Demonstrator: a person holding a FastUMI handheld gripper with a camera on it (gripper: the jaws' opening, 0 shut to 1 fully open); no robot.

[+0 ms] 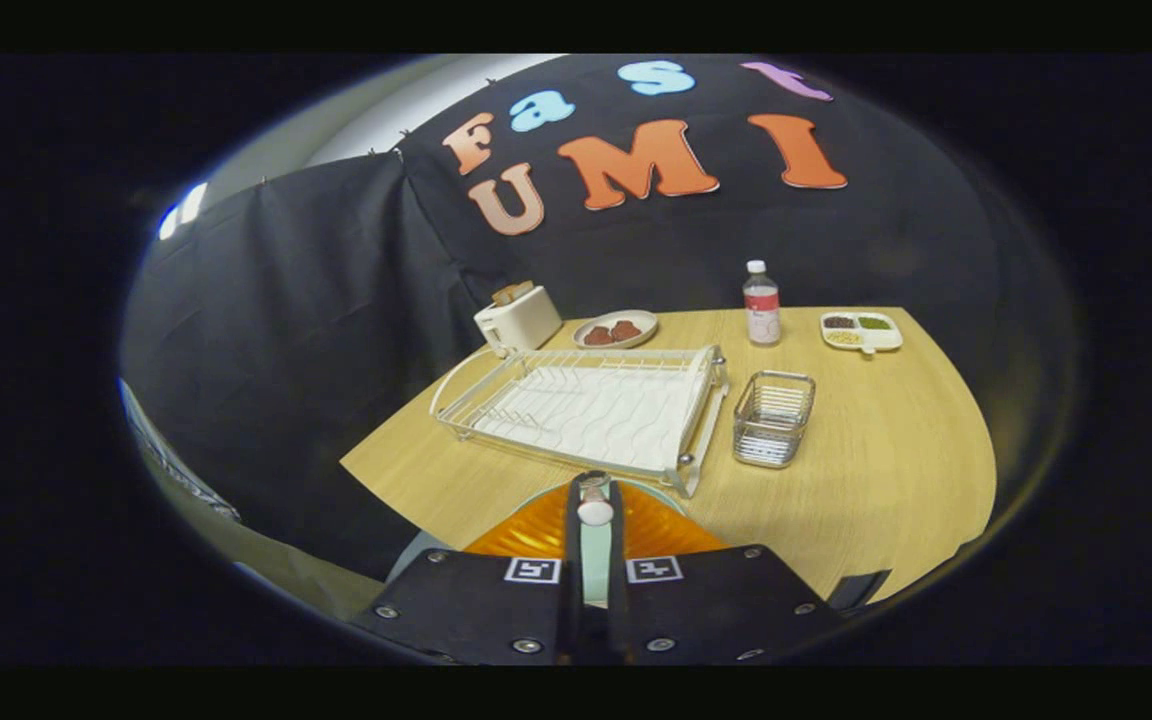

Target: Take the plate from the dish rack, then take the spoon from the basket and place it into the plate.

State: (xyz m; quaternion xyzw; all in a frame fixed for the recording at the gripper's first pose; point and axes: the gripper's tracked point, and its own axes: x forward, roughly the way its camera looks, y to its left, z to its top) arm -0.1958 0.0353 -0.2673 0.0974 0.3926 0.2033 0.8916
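Already the wooden table (866, 470) carries the empty white dish rack (586, 410), from which the plate has evidently been taken. That plate (651, 525), orange with a pale rim, lies directly under the fingers, near the rack's front corner. The wire basket (774, 418) stands just right of the rack; no spoon can be made out in it. The gripper (594, 510) has its fingers closed to a narrow gap around a slender pale handle, judged to be the spoon (595, 560), above the plate. Remaining, by this reading: lowering and releasing the spoon into the plate.
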